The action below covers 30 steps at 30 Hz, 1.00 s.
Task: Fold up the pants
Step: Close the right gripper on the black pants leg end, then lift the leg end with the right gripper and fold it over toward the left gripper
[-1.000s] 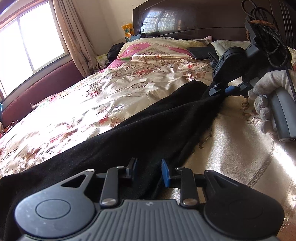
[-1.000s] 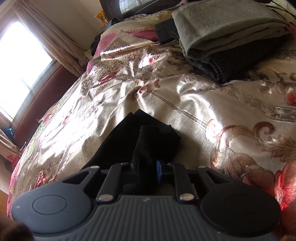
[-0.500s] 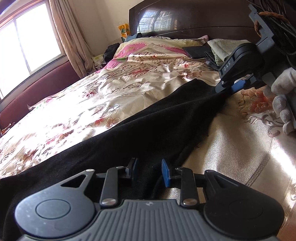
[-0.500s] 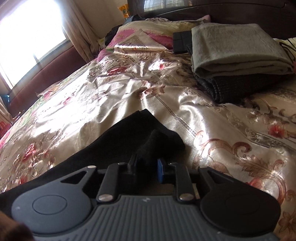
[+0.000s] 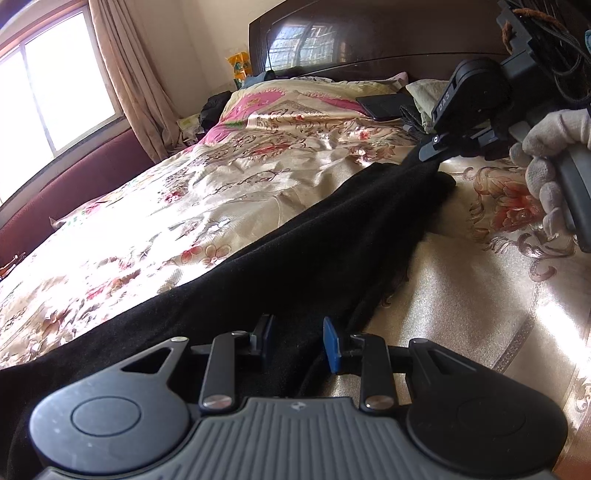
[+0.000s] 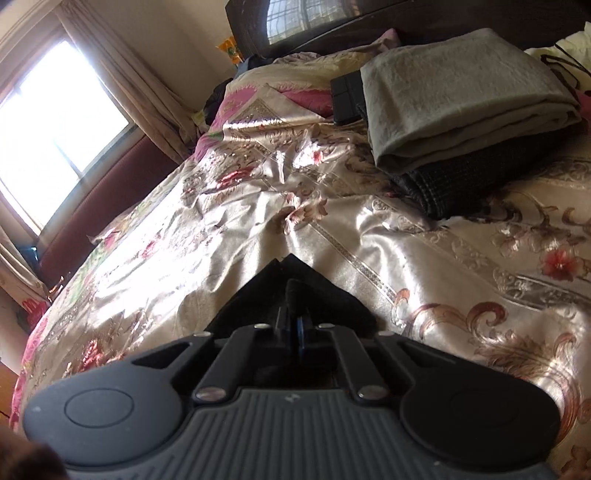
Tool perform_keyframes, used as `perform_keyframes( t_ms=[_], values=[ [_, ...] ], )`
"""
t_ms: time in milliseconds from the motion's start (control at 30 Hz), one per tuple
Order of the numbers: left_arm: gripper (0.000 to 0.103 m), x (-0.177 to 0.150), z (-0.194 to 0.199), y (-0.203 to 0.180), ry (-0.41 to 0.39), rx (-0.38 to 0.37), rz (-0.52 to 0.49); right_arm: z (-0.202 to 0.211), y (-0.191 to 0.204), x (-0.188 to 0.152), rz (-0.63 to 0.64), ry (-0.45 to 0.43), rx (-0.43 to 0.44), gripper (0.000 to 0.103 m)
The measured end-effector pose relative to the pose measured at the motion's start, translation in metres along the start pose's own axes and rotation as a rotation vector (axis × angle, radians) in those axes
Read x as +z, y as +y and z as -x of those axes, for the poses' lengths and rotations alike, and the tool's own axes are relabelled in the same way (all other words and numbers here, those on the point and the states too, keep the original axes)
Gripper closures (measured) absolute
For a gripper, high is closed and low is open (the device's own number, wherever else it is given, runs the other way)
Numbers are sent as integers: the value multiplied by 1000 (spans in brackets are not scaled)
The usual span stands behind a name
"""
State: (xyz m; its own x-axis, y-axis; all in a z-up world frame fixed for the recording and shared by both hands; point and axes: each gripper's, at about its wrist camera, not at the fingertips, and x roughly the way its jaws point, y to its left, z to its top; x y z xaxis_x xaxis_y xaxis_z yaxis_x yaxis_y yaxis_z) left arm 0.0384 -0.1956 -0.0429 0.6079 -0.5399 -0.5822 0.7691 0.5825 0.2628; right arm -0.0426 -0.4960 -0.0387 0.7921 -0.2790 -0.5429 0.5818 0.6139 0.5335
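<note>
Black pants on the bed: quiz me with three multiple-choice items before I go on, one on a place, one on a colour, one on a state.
1. Where does the folded pile lie, seen from the right wrist camera?
A. Near the headboard, upper right of the view
B. On the floor under the window
C. On top of the black pants

2. What colour is the top item of that pile?
A. Bright red
B. Pale grey-green
C. Dark blue

3. How does the right gripper stand?
A. Wide open above the bedspread
B. Shut on the black pants
C. Shut on nothing

Answers:
1 A, the pile sits on the bedspread close to the headboard.
2 B, its cloth is pale grey-green, over a dark item.
3 B, black pants fabric is pinched between its closed fingers.
</note>
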Motion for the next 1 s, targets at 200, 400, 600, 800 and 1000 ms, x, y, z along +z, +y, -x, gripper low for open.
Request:
perform_keyframes(
  t_ms=[200, 400, 600, 800, 1000],
  values=[
    [54, -2, -9, -5, 25, -19, -8, -13, -9, 3, -14, 16, -21, 100],
    [53, -6, -12, -10, 44, -35, -48, -26, -22, -6, -42, 77, -52, 97],
    [52, -10, -2, -4, 12, -41, -24, 15, -9, -16, -29, 44, -22, 57],
    [52, -13, 3, -3, 25, -32, -40, -12, -12, -30, -142, 101, 13, 48],
    [52, -13, 3, 5, 17, -25, 3, -38, -20, -39, -318, 118, 176, 63]
  ],
)
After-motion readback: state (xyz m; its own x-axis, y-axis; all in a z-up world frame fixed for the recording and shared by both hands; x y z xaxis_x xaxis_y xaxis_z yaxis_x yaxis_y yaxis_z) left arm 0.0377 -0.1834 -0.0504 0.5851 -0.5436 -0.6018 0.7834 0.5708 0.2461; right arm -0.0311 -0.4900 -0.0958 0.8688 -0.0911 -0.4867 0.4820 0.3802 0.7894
